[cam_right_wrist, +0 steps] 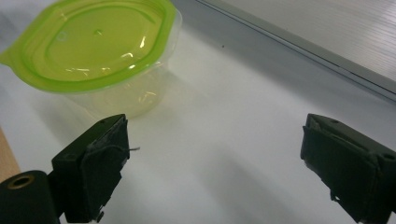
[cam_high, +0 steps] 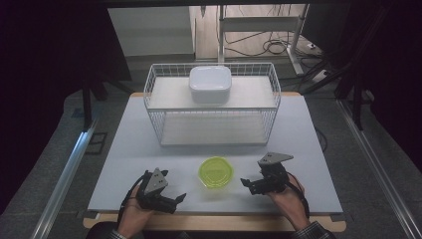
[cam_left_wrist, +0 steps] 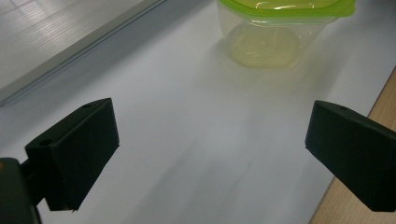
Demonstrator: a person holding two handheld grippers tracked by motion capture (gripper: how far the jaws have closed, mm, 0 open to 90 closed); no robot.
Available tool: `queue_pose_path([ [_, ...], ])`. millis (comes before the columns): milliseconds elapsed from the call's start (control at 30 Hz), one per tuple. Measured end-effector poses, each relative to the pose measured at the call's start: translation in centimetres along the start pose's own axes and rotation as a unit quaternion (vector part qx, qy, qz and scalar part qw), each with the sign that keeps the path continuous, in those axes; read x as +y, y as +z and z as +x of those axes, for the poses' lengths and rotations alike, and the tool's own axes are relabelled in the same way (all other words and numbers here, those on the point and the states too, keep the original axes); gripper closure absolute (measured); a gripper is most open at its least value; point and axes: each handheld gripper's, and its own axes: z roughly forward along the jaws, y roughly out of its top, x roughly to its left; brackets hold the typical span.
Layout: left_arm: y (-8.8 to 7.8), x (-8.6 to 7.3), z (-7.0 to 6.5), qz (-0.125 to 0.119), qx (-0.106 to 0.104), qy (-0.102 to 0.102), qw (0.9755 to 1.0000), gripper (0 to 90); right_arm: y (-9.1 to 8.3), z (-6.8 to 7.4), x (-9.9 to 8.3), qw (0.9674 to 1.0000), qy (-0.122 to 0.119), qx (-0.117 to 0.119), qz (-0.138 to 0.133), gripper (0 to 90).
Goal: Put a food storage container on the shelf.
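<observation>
A small clear plastic tub with a lime-green lid [cam_high: 216, 172] stands on the white table top [cam_high: 124, 149] near the front edge, between my two grippers. My left gripper [cam_high: 180, 198] rests to its left, jaws wide apart and empty, pointing toward the tub [cam_left_wrist: 275, 32]. To the tub's right lies my right gripper [cam_high: 247, 183], also open with nothing between its jaws; the tub [cam_right_wrist: 100, 51] sits just beyond its left jaw. A white lidded container [cam_high: 210, 83] sits on the upper shelf of a white wire rack [cam_high: 164, 74] behind.
The wire rack's lower shelf [cam_high: 211, 130] is bare. The table's wooden front edge [cam_high: 214, 221] runs just below my hands. Dark floor, metal rails [cam_high: 64, 174] and cables [cam_high: 276, 47] surround the table.
</observation>
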Motion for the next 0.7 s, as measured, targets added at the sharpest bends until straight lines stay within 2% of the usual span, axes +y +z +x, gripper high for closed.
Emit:
queue_pose_path([
  [167, 0.1, 0.0, -0.1, 0.002, 0.0, 0.002, 1.0, 2.4, 0.0, 0.2, 0.4, 0.9999, 0.009, 0.013, -0.004, 6.1],
  [233, 0.1, 0.0, -0.1, 0.002, 0.0, 0.003, 1.0, 2.4, 0.1, 0.3, 0.6, 0.9997, 0.017, 0.019, -0.004, 3.6],
  [400, 0.2, 0.0, -0.2, 0.005, 0.0, 0.005, 1.0, 2.4, 0.3, 0.3, 1.3, 0.9985, 0.043, 0.033, 0.003, 3.9],
  [500, 0.3, 0.0, -0.2, 0.006, 0.0, 0.006, 1.0, 2.4, 0.3, 0.4, 1.9, 0.9982, 0.05, 0.032, 0.003, 10.3],
  [700, 0.4, 0.0, -0.3, 0.008, 0.002, 0.01, 0.9999, 2.5, 0.8, 0.1, 2.9, 0.9936, 0.09, 0.068, 0.003, 25.4],
])
